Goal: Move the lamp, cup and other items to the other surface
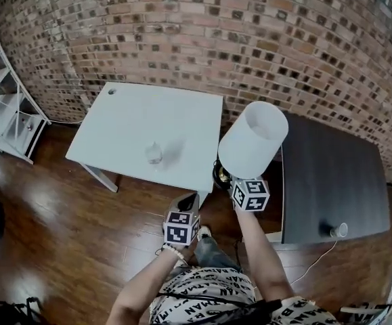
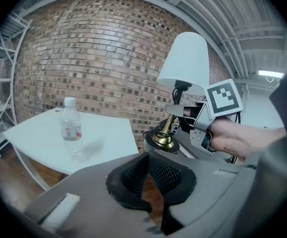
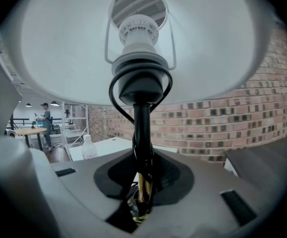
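Right claw [image 3: 142, 175] is clenched on the lamp's thin stem [image 3: 142, 128], low down, just above the brass base [image 2: 164, 139]. A black cord [image 3: 114, 90] is looped round the stem and appears to run down betw. the pads as well. The white shade [image 3: 59, 48] is spread directly above the claw and fills most of the right gripper view. The lamp [image 1: 253, 137] is held upright in the air, touching neither desk. It hangs over the floor gap betw. the white desk [image 1: 135, 114] and the dark desk [image 1: 331, 181].

Handling, as judged: the shade is probably light but bulky, w/ most of the weight in the base. The stem looks stiff and smooth, so twisting in the pads is a risk. The shade looks easily dented and shouldn't be gripped. The stem near the base is the better hold (as taken here).

Left claw [image 2: 149, 165] is clenched on nothing, pads meeting at the tips, w/ wood floor seen through the gap. It is held near the lamp base, a little lower, and doesn't touch it.

Further out, a clear plastic bottle [image 1: 154, 153] stands on the white desk, well apart from both claws. A small cup [image 1: 341, 230] is seen near the front edge of the dark desk, too small for detail.
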